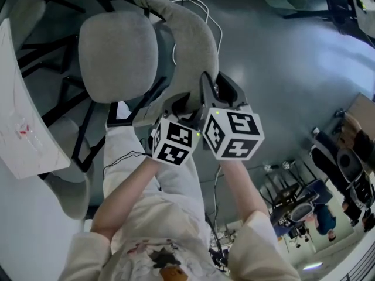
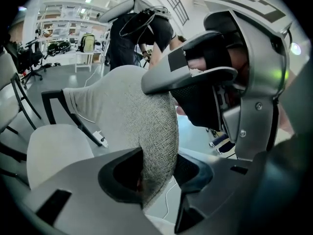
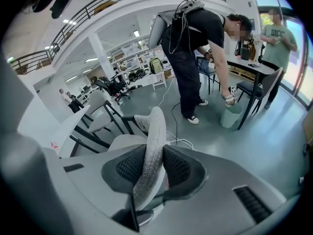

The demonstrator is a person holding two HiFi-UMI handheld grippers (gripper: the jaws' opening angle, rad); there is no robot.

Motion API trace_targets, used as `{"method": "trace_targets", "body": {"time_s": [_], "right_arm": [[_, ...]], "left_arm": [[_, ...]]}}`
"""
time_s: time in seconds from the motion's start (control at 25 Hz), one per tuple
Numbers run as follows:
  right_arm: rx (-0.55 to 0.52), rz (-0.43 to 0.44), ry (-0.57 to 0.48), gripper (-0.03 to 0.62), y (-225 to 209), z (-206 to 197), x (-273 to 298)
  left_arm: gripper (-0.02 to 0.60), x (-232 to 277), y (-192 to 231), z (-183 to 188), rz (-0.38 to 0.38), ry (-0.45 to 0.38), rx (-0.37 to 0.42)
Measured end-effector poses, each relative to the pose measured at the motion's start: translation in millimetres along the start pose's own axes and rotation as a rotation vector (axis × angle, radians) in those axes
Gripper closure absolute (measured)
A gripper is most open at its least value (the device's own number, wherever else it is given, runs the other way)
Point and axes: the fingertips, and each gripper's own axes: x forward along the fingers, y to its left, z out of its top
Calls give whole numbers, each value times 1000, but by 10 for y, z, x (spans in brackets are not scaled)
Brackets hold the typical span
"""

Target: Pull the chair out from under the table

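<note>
The chair has a round grey fabric seat [image 1: 117, 54] and a curved grey fabric backrest [image 1: 187, 45] on a black frame. It stands beside the white table [image 1: 17, 116] at the left. My left gripper [image 1: 174, 105] is shut on the backrest's top edge, and the fabric [image 2: 132, 111] fills the gap between its pads [image 2: 159, 173]. Close to its right, my right gripper [image 1: 211, 91] also clamps the same edge. In the right gripper view the thin backrest [image 3: 151, 141] is pinched between both black pads [image 3: 149, 168]. The seat [image 3: 124, 142] shows beyond them.
Other grey chairs [image 1: 70, 192] with black legs sit under the table. A white cable [image 1: 199, 7] lies on the floor behind the chair. A person [image 3: 195, 43] bends over a pale bin [image 3: 230, 115] by a dark table [image 3: 249, 65]. More dark chairs [image 1: 345, 163] stand at the lower right.
</note>
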Motion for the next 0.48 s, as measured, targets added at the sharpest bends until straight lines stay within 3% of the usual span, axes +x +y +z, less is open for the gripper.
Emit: {"method": "trace_targets", "body": {"time_s": [0.48], "right_arm": [[8,10,-17,484,-118,62,-22]], "left_arm": [[413,87,-97,97,-9,-8,-2]]}}
